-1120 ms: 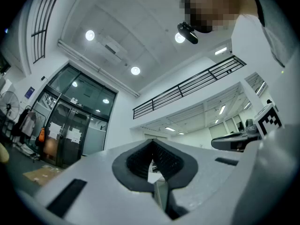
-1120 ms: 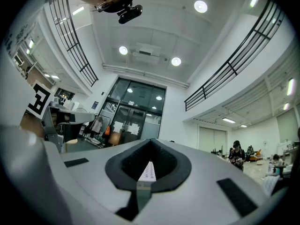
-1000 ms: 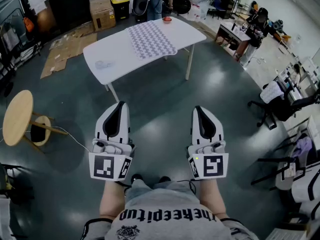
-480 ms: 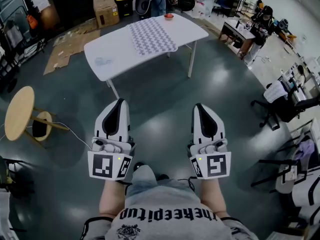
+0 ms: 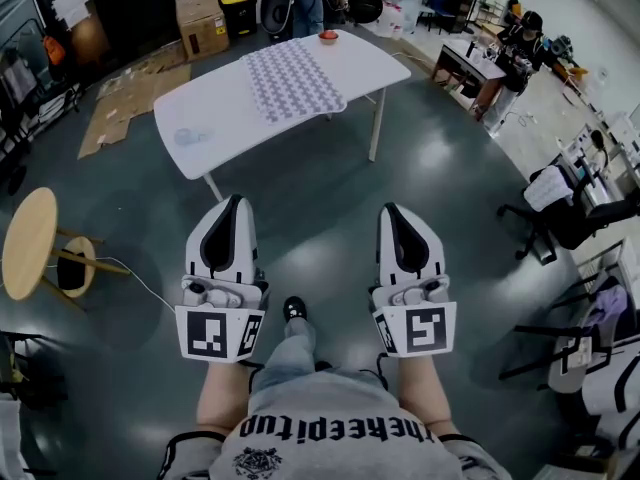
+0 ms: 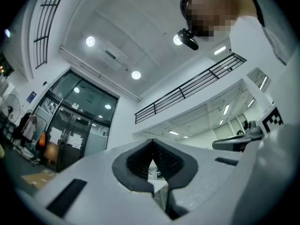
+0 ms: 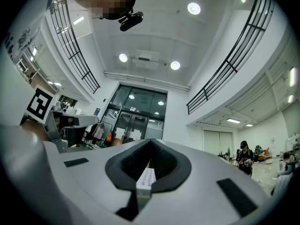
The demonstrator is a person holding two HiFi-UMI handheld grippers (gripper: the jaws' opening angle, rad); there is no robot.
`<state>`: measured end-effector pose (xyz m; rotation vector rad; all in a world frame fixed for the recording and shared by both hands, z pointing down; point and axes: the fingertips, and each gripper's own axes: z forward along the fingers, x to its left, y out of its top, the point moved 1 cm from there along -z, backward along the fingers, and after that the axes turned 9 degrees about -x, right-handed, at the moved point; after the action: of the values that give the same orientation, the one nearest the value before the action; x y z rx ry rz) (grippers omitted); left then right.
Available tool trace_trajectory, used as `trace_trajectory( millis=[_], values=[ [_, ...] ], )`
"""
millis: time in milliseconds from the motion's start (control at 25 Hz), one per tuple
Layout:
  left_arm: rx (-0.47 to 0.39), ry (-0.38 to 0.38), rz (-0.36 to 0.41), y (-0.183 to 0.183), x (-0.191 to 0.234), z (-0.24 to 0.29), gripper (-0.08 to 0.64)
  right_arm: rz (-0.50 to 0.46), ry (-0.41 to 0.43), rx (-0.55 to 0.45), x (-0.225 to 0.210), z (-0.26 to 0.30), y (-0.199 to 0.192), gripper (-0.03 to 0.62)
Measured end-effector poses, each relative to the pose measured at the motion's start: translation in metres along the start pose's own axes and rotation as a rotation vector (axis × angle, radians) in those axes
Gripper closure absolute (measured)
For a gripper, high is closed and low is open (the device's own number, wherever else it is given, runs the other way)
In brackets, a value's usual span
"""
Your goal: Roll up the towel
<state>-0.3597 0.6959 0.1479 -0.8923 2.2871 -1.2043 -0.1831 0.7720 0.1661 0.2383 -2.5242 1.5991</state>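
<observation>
1. Nearest, the left gripper (image 5: 234, 208) and right gripper (image 5: 394, 214) are held side by side before the person's waist. Both tilt slightly upward, each with its fingers (image 6: 136, 165) pressed together on nothing.
2. Beyond them lies bare floor (image 5: 320, 183). I judge this the approach, with rolling not yet begun.
3. Farthest, the towel (image 5: 290, 80) lies flat on the white bench (image 5: 210, 113), well apart from both grippers. Next: reach the bench, spread the fingers, pinch a towel edge.
</observation>
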Motion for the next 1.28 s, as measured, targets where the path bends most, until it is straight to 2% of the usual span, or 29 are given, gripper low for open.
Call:
trace_trajectory(
  millis=[80,280,680,960,1280],
  values=[
    [-0.006,-0.007,0.029,-0.013,0.005,0.019,0.555,-0.005,0.013,-0.015,-0.006,0.016,-0.008,0.591],
    [-0.012,-0.025,-0.031,-0.047,0.028,0.074,0.555,0.016,-0.019,-0.021,-0.028,0.071,-0.037,0.591],
    [0.012,-0.051,-0.009,-0.108,0.093,0.166,0.555,-0.013,-0.075,0.006,-0.055,0.184,-0.095,0.591],
    [0.021,-0.086,0.002,-0.138,0.127,0.202,0.554,-0.001,-0.100,0.017,-0.059,0.235,-0.125,0.591],
    [0.051,-0.079,-0.022,-0.168,0.163,0.226,0.555,-0.023,-0.108,0.053,-0.054,0.272,-0.148,0.591]
  ],
)
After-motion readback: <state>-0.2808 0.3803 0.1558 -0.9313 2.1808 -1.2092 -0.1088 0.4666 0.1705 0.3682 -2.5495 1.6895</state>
